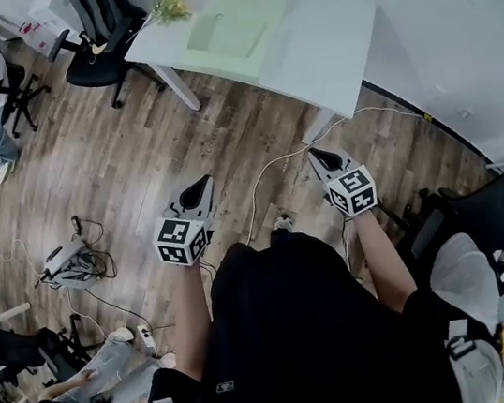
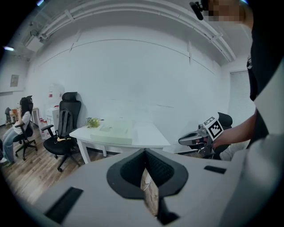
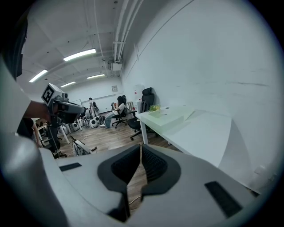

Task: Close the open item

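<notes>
Left tool [image 1: 200, 183]: clenched on nothing, held low over the floor [image 1: 133, 167].
Right tool [image 1: 315, 152]: jaws likewise pressed together, empty.
Pale green box [image 1: 228, 21]: on the white table [image 1: 343, 58] at 12 o'clock, well apart from both tools; its lid looks partly raised.
Approach: step close, release one tool, steady the base, and press the lid flat with the other.

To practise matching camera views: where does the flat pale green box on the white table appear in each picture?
Head view: flat pale green box, top centre on the white table.
Left gripper view: box, left of centre.
Right gripper view: box, right of centre.
Shared landmark: small green plant beside it.
</notes>
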Available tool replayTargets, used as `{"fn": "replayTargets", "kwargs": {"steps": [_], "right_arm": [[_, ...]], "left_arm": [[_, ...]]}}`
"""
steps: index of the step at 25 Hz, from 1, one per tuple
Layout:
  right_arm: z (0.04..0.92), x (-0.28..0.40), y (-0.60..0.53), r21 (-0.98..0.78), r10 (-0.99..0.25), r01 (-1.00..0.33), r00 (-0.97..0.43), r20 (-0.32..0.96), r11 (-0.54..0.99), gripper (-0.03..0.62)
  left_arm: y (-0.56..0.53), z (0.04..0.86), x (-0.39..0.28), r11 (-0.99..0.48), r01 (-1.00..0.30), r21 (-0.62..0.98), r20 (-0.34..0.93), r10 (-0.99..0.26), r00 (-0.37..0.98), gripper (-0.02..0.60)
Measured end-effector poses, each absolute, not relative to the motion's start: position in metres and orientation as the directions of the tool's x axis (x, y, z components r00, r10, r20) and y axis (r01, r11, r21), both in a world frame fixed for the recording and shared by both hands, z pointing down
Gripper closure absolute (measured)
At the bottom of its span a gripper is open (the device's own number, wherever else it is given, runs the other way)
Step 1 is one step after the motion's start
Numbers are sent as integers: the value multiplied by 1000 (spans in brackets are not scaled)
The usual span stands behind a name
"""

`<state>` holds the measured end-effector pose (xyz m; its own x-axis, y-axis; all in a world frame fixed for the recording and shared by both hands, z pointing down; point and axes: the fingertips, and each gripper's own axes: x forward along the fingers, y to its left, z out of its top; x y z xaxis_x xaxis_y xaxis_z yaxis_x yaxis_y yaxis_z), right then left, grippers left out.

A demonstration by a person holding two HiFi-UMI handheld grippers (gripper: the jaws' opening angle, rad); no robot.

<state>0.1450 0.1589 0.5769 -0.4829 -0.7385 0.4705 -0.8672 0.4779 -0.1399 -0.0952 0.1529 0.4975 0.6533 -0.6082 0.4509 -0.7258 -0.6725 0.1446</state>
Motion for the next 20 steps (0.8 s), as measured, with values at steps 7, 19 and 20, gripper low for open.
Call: {"fn": "replayTargets", "kwargs": {"steps": [7, 19, 20], "right_arm": [[578, 160, 140, -152, -738, -869, -483, 471, 471, 585], [584, 170, 104, -127, -757, -901, -419, 501, 415, 585], [582, 173, 97, -123, -760, -905, -411, 504, 407, 585]], "left_arm": [[146, 500, -87, -664, -734, 142, 475, -605, 639, 575], [69, 509, -70, -707, -686, 173, 431, -571, 698, 575], [57, 508, -67, -713, -679, 177, 425, -567, 706, 575]]}}
